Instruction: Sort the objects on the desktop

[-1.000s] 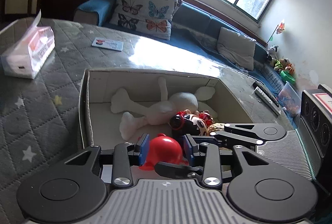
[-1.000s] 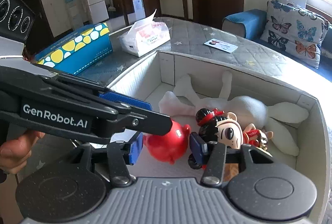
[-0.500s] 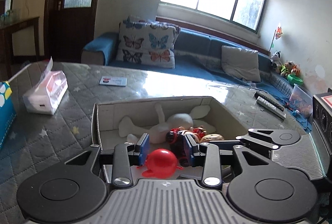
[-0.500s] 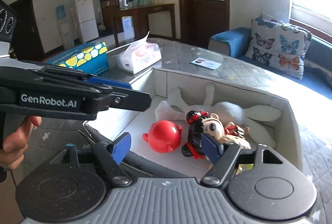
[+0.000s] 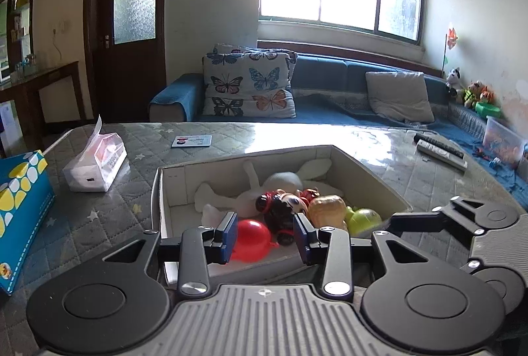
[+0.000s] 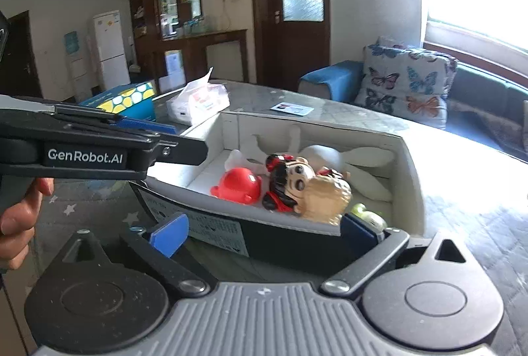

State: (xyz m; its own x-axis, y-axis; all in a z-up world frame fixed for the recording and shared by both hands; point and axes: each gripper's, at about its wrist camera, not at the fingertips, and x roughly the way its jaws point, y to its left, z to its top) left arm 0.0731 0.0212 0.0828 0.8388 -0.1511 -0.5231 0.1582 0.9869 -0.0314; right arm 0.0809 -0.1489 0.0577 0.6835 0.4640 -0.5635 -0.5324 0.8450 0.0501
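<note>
A white cardboard box (image 5: 373, 178) (image 6: 409, 178) on the grey quilted table holds a red round toy (image 5: 249, 240) (image 6: 237, 186), a black-haired doll (image 5: 280, 210) (image 6: 290, 178), a tan toy (image 5: 326, 207) (image 6: 326, 196), a green toy (image 5: 363, 219) and a white plush (image 5: 280, 182) (image 6: 333, 153). My left gripper (image 5: 265, 235) is open and empty, above the box's near edge. My right gripper (image 6: 267, 232) is open wide and empty, in front of the box's near wall. The left gripper also shows from the side in the right wrist view (image 6: 99, 151).
A tissue pack (image 5: 95, 164) (image 6: 198, 102) and a blue dotted box (image 5: 19, 217) (image 6: 128, 100) stand left of the box. A card (image 5: 191, 141) (image 6: 292, 108) lies behind it. Remotes (image 5: 440, 151) lie at the right. A sofa with cushions stands beyond the table.
Both grippers have drawn back and risen from the box. The red toy, earlier between the left fingers, now lies loose in the box. The right gripper's fingers have opened wider.
</note>
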